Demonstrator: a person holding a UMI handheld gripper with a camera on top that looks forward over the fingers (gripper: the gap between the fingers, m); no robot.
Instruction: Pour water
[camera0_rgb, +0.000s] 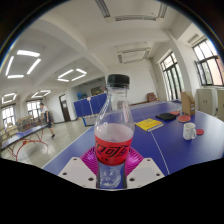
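The gripper (111, 172) has its 2 fingers clamped on the plastic bottle (113, 128), which stands upright between them, black cap on. This looks like the carry step; next it likely needs moving toward the small white cup (189, 130) far ahead to the right. The bottle's red label lettering is unreadable.

One camera rides the claw (112, 172), looking forward, close above the blue table (170, 150).
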